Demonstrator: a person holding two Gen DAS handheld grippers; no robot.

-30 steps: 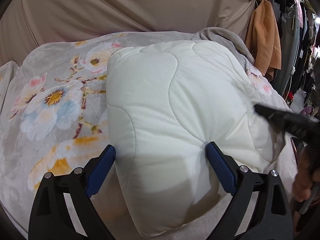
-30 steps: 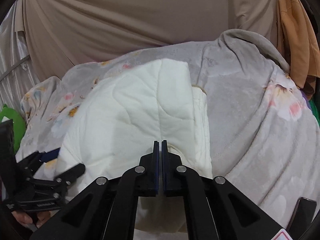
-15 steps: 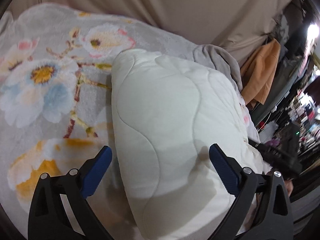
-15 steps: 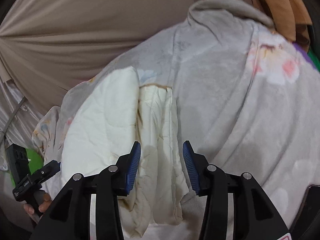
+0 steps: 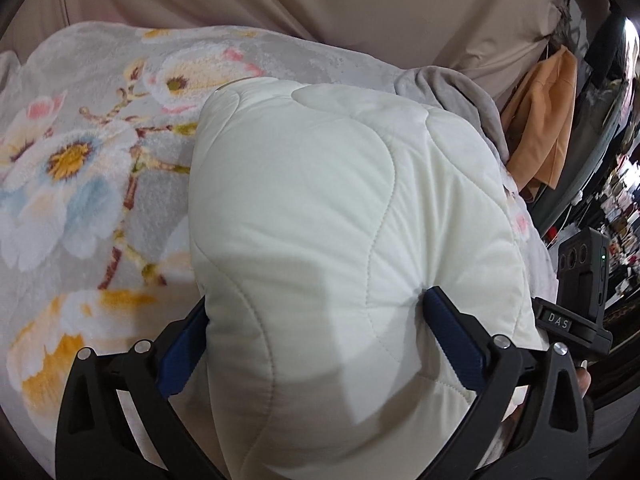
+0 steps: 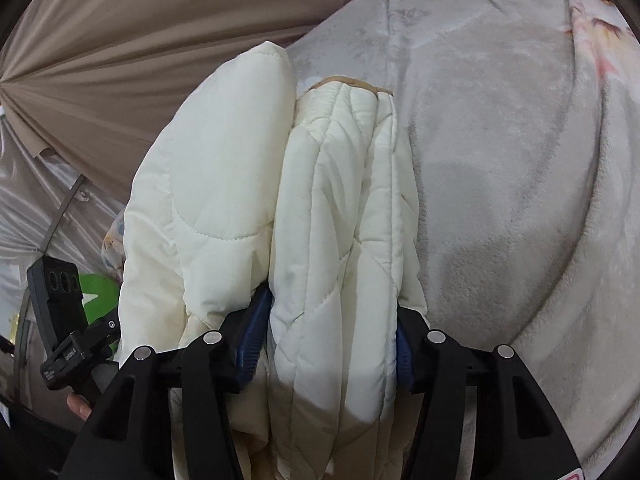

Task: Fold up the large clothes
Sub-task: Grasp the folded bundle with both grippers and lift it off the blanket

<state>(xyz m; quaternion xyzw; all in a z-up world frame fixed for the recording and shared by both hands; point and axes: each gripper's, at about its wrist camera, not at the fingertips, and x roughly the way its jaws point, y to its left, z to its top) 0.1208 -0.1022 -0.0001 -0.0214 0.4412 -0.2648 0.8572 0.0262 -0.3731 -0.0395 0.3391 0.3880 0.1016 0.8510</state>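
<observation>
A cream quilted garment [image 5: 344, 208], folded into a thick bundle, lies on a grey floral blanket [image 5: 80, 168]. My left gripper [image 5: 316, 332] is wide open and straddles the bundle's near end, its blue pads pressing the fabric on both sides. In the right wrist view the bundle [image 6: 224, 168] shows its stacked folded layers [image 6: 344, 200]. My right gripper [image 6: 332, 328] is open around these layers, its pads touching them on either side. The right gripper's body [image 5: 576, 300] shows at the right edge of the left wrist view.
A beige curtain [image 5: 320, 0] hangs behind the blanket [image 6: 520, 160]. An orange garment [image 5: 540, 120] hangs on a rack at the right, with cluttered shelves beyond. The left gripper's body [image 6: 68, 320] and a green object [image 6: 96, 292] are at the left.
My right gripper opened from shut and now spans the folded layers. My left gripper stayed open and pushed further onto the bundle's end.
</observation>
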